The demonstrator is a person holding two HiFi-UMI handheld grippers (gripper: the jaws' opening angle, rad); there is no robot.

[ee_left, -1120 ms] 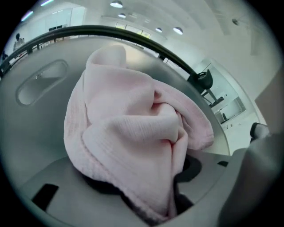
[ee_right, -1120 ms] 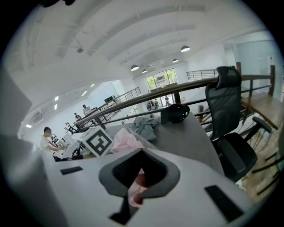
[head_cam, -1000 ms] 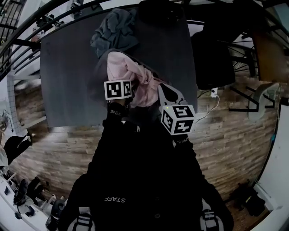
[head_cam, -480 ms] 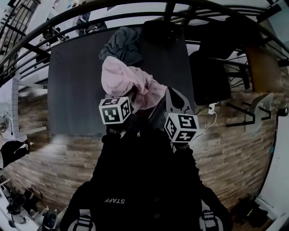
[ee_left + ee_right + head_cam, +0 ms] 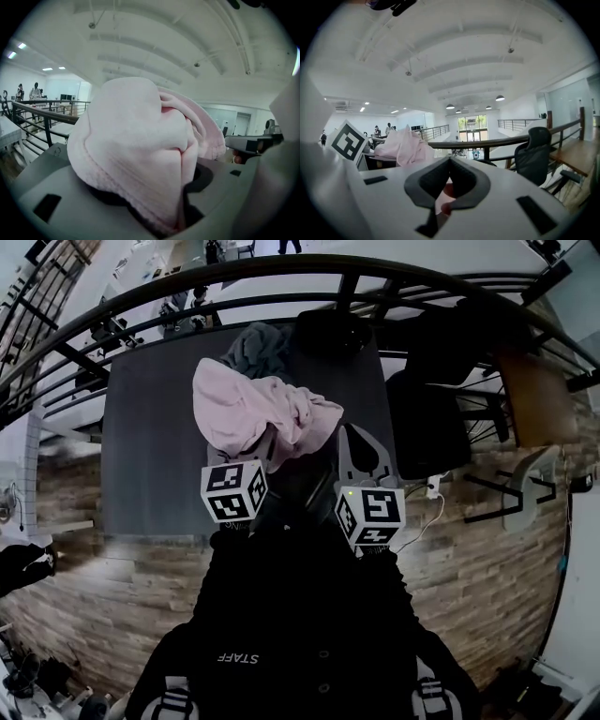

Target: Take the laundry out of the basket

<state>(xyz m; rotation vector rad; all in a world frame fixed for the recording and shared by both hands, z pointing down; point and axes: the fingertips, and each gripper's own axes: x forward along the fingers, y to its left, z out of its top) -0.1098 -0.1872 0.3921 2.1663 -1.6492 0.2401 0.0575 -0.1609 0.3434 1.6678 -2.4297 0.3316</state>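
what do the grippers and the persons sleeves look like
The left gripper and right gripper have light grey bodies with black pads round the jaws. Each carries a white cube with black square markers, left cube and right cube; the right one shows a small green light. The sleeves are black.

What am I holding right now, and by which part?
The pink garment: left gripper clamps a bunched fold; right gripper pinches a small bit, apparently its edge.
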